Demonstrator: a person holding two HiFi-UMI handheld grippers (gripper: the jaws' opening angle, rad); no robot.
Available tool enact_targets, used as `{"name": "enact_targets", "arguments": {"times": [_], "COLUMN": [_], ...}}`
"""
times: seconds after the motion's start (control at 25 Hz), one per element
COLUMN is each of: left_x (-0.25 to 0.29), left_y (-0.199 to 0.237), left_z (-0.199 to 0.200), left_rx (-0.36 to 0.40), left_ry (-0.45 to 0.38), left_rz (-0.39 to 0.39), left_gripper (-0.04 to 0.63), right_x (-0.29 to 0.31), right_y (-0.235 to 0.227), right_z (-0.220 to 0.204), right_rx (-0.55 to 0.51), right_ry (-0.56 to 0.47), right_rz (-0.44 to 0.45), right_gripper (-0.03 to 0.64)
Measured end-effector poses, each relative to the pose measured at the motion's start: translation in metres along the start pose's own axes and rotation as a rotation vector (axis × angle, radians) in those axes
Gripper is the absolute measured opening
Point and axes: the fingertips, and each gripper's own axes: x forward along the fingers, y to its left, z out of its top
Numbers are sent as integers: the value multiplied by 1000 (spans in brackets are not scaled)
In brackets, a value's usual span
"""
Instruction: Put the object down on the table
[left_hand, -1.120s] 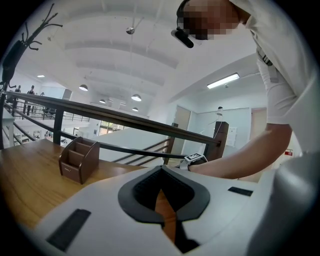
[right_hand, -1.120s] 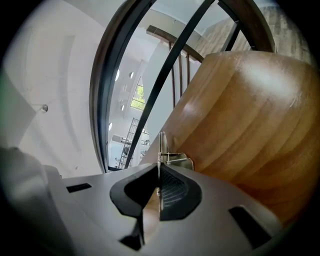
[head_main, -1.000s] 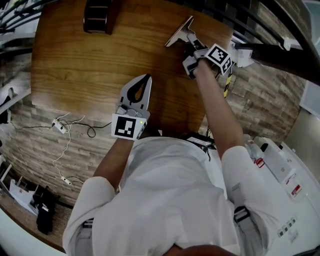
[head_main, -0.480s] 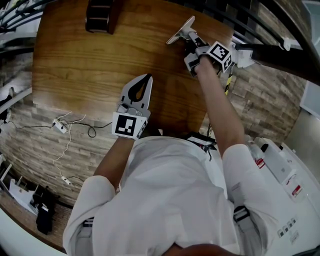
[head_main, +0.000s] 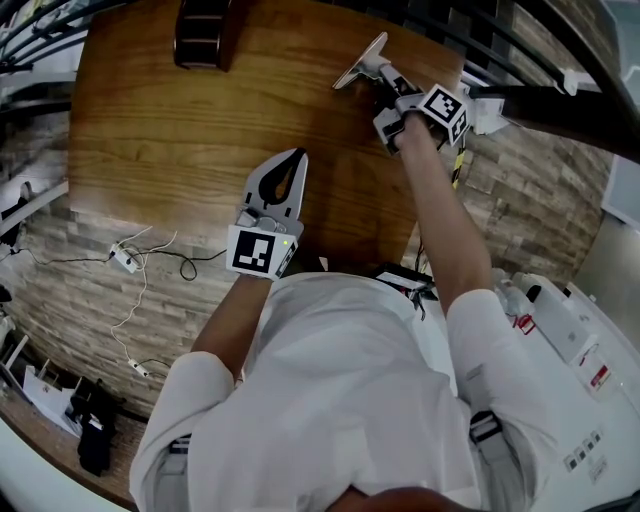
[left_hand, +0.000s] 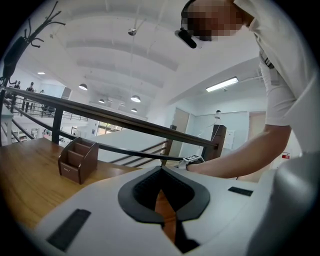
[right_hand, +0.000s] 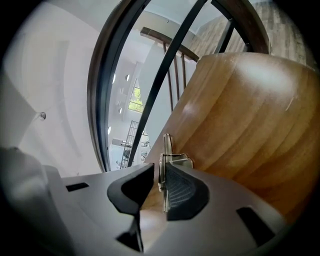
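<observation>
A thin tan board with a metal clip (head_main: 360, 62) stands tilted on the far right part of the wooden table (head_main: 170, 130). In the right gripper view the board (right_hand: 164, 150) shows edge-on. It lies against the right pad, and a narrow gap separates it from the left pad. My right gripper (head_main: 384, 84) (right_hand: 159, 169) is slightly open around it. My left gripper (head_main: 297, 156) (left_hand: 161, 168) hovers near the table's front edge. It is shut with nothing in it.
A dark brown wooden organizer box (head_main: 203, 35) (left_hand: 77, 160) sits at the table's far left. A dark railing (left_hand: 125, 120) (right_hand: 165, 65) runs just beyond the table's far edge. White cables (head_main: 130, 262) lie on the stone floor to the left.
The right gripper and the board have shifted only slightly toward the far edge. The left gripper has stayed in place.
</observation>
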Motion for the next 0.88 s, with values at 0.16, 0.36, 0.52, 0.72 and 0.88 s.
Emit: {"name": "enact_targets", "arguments": {"times": [0.16,0.36,0.52,0.72,0.88], "left_x": [-5,-9,-13,-19,-23], "left_y": [4,14,19,25,32], "left_z": [3,8,14,29,42], "left_rx": [-3,-2,13,29,49], "left_ry": [-3,1,-4,-20,-31], "left_rz": [-1,-8,-29,-64,-78], "left_gripper": [12,12,12,12,12], "right_x": [-15,-34,-58,-96,-129], "right_y": [-4,-8,13,87,152], "right_z": [-1,-7,-15,-29,-41], "right_rx": [-3,-3,-79,-286,-569], "right_ry": [-15,-25,-38,-98,-180], "right_rz": [-9,-16,26,173,263], "right_gripper": [55,55,52,34,29]}}
